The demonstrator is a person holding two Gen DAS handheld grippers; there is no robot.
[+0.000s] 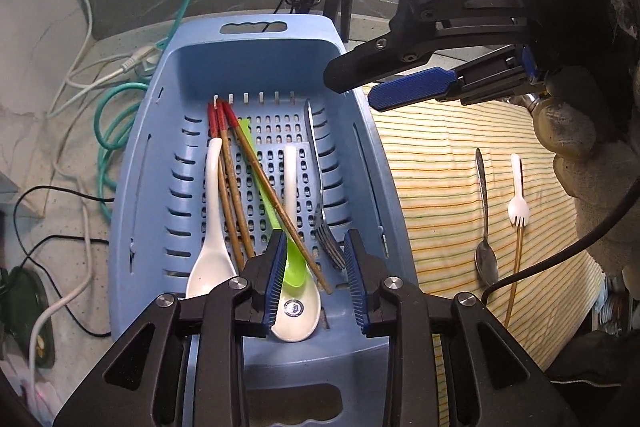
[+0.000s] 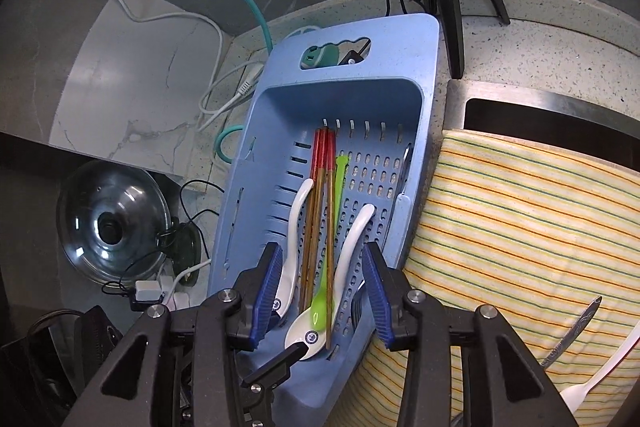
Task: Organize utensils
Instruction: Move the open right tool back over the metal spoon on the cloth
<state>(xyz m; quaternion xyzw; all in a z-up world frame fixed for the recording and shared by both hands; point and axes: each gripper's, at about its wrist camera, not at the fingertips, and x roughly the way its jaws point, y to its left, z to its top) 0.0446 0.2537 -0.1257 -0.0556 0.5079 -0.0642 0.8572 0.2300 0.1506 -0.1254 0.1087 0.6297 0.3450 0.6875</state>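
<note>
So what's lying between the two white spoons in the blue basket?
In the left wrist view, three red-tipped chopsticks and a green spoon lie between the left white spoon and the right white spoon.

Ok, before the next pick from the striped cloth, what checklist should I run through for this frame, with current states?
1. Left gripper empty: ok, jaws open over the blue basket, nothing between them.
2. Right gripper empty: ok, jaws open, nothing held.
3. Utensils left on the striped cloth: not ok, a metal spoon, a small white fork and a thin stick still lie there.
4. Items already in basket settled: ok, chopsticks, white spoons, green spoon and metal fork lie flat.
5. Room in basket: ok, bare slotted floor at the far end.
6. Cable across cloth clear of the spoon: cannot tell.
</note>
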